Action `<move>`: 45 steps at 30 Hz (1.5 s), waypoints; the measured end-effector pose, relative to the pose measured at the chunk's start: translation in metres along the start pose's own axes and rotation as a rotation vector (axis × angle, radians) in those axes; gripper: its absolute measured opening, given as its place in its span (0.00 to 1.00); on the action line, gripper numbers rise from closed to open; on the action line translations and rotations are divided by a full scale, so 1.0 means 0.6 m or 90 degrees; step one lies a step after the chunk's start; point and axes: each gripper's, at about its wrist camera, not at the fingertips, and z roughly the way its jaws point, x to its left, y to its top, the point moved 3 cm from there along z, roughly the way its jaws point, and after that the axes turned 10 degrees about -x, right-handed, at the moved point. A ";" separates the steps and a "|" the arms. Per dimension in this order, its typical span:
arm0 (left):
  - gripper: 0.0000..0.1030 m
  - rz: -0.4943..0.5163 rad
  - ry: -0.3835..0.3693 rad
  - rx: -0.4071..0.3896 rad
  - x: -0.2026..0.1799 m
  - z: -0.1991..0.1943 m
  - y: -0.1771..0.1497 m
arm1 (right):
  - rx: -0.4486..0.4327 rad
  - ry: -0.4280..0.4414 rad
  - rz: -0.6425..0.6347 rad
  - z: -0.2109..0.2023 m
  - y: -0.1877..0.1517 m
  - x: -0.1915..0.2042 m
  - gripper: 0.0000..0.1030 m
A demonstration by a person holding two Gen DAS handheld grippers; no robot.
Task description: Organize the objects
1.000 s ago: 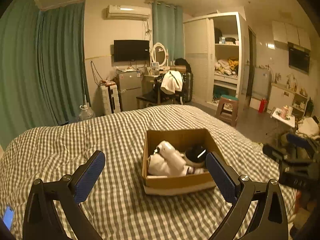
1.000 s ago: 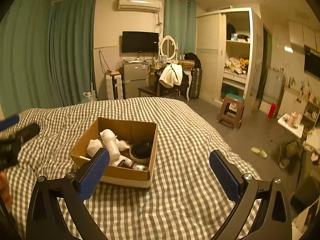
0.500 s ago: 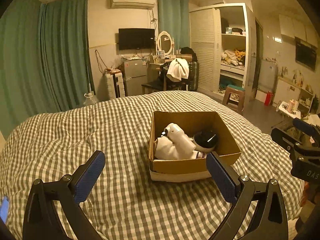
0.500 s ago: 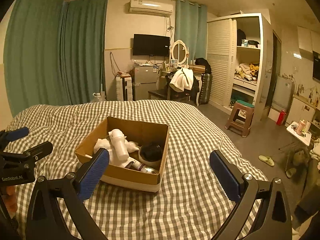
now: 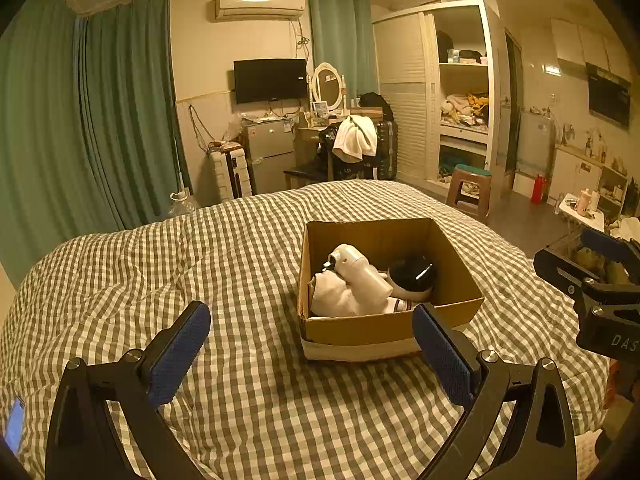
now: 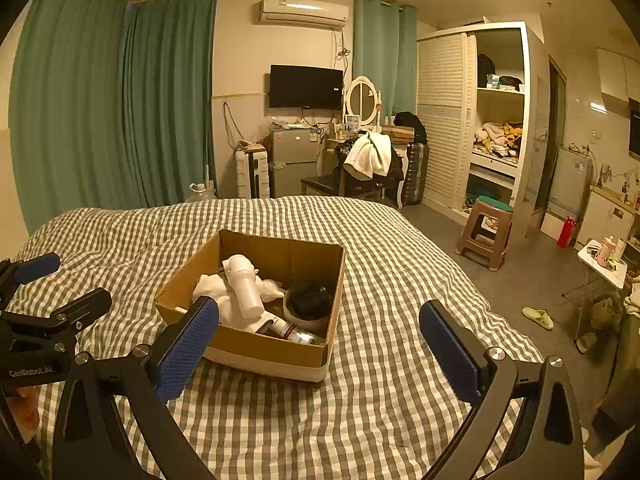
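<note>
An open cardboard box stands on the checked bed; it also shows in the right wrist view. Inside lie a white bottle, white cloth or bags, a dark round bowl and a labelled tube. My left gripper is open and empty, just short of the box's near wall. My right gripper is open and empty, over the box's near right corner. Each gripper shows at the edge of the other's view.
The checked bedspread spreads around the box. Beyond the bed are green curtains, a small fridge, a chair with clothes, a wardrobe and a stool. The bed's right edge drops to the floor.
Both grippers moved back and rose a little, so the box now sits more central and farther from the fingers. Both stay open; the box's contents have not moved.
</note>
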 end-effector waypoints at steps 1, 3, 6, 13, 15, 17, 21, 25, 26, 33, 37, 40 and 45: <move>1.00 0.000 0.001 0.001 0.000 0.001 -0.001 | 0.002 -0.001 -0.002 0.002 -0.001 0.002 0.98; 1.00 -0.003 0.002 0.007 0.001 0.003 -0.004 | 0.004 0.000 -0.004 0.003 -0.002 0.004 0.98; 1.00 -0.006 0.002 0.007 0.002 0.004 -0.006 | 0.003 0.004 -0.007 0.004 -0.003 0.008 0.98; 1.00 0.006 -0.001 -0.003 -0.003 -0.004 -0.005 | 0.008 0.000 -0.007 0.006 -0.006 0.006 0.98; 1.00 0.005 -0.002 -0.004 -0.003 -0.005 -0.004 | 0.007 0.000 -0.006 0.006 -0.006 0.005 0.98; 1.00 0.005 -0.002 -0.003 -0.003 -0.005 -0.004 | 0.006 -0.001 -0.007 0.006 -0.006 0.005 0.98; 1.00 -0.004 -0.003 0.002 0.000 -0.004 -0.005 | 0.009 -0.001 -0.008 0.007 -0.007 0.006 0.98; 1.00 -0.004 0.006 0.000 0.002 -0.006 -0.006 | 0.010 -0.001 -0.010 0.007 -0.008 0.008 0.98; 1.00 -0.004 0.007 -0.001 0.002 -0.006 -0.006 | 0.010 -0.001 -0.010 0.008 -0.008 0.008 0.98; 1.00 -0.004 0.007 -0.001 0.001 -0.007 -0.006 | 0.012 -0.002 -0.010 0.009 -0.007 0.009 0.98; 1.00 -0.012 0.005 0.002 0.002 -0.008 -0.006 | 0.012 -0.001 -0.010 0.009 -0.007 0.010 0.98; 1.00 -0.014 0.008 0.002 0.004 -0.008 -0.006 | 0.012 -0.002 -0.010 0.009 -0.008 0.010 0.98; 1.00 -0.016 0.005 0.004 0.004 -0.007 -0.006 | 0.013 -0.004 -0.012 0.010 -0.008 0.010 0.98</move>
